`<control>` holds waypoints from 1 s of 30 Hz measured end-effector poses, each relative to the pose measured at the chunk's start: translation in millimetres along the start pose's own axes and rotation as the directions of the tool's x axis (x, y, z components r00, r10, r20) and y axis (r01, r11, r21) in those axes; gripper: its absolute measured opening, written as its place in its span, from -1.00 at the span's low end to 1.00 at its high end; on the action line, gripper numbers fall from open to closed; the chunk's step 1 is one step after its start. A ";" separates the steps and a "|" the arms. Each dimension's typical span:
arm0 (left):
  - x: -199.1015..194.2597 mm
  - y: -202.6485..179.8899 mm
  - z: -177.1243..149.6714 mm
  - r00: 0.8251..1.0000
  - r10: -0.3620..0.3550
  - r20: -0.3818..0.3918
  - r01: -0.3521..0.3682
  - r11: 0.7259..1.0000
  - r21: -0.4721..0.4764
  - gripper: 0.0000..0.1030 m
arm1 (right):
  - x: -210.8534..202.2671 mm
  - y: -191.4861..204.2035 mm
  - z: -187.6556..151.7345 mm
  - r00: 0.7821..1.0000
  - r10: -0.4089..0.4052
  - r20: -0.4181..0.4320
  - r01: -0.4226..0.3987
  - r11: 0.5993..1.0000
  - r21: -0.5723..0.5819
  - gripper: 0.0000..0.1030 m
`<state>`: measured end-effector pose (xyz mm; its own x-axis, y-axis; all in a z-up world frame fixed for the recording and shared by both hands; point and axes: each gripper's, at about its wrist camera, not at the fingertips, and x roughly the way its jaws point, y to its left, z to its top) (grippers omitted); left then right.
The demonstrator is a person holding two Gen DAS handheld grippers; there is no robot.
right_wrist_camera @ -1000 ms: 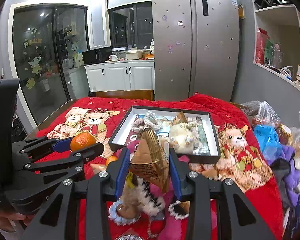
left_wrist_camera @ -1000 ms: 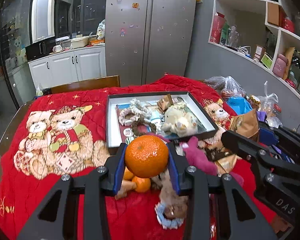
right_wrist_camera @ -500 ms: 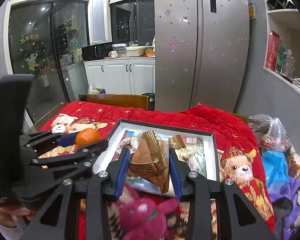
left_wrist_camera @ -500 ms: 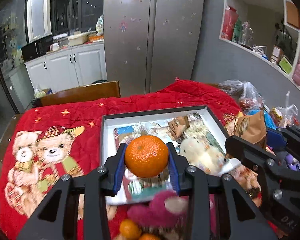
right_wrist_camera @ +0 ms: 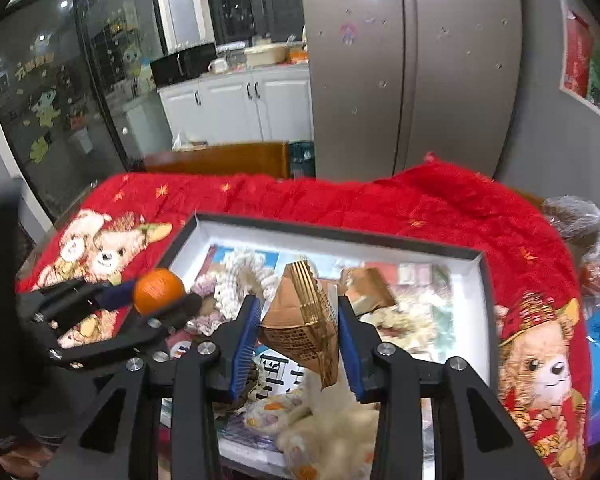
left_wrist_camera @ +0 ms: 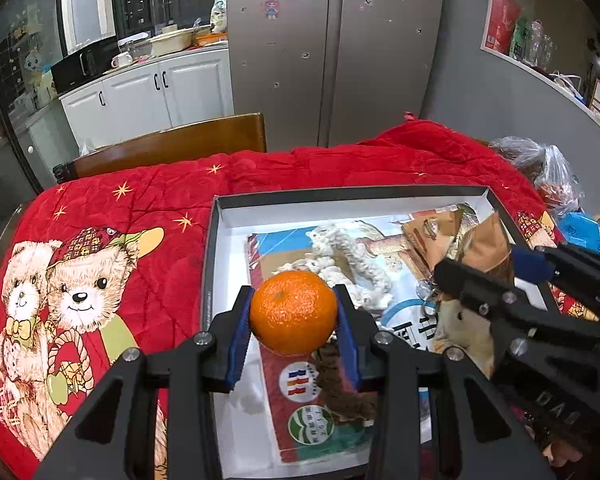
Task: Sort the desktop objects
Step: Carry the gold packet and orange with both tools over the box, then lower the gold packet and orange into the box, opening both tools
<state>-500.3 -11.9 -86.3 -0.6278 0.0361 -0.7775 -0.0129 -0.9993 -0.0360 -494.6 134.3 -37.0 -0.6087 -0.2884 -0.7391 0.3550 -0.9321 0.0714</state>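
The left gripper holds a mandarin orange between its blue-padded fingers, above the near left part of the shallow black-rimmed box. The right gripper clamps a folded gold-brown paper packet over the same box (already littered with a cream knitted piece, printed sheets and a plush toy). The box lies on a red teddy-bear blanket covering the bench.
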 end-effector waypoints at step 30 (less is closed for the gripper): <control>8.4 5.5 -5.6 0.999 0.039 -0.037 -0.038 0.999 0.013 0.03 | 16.7 12.5 -10.5 0.999 -0.011 -0.041 0.010 0.999 -0.043 -0.17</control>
<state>-501.2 -17.0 -96.5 -0.5987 -0.0021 -0.8009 0.0006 -1.0000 0.0022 -492.9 120.1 -55.5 -0.5834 -0.2687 -0.7665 0.3792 -0.9246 0.0356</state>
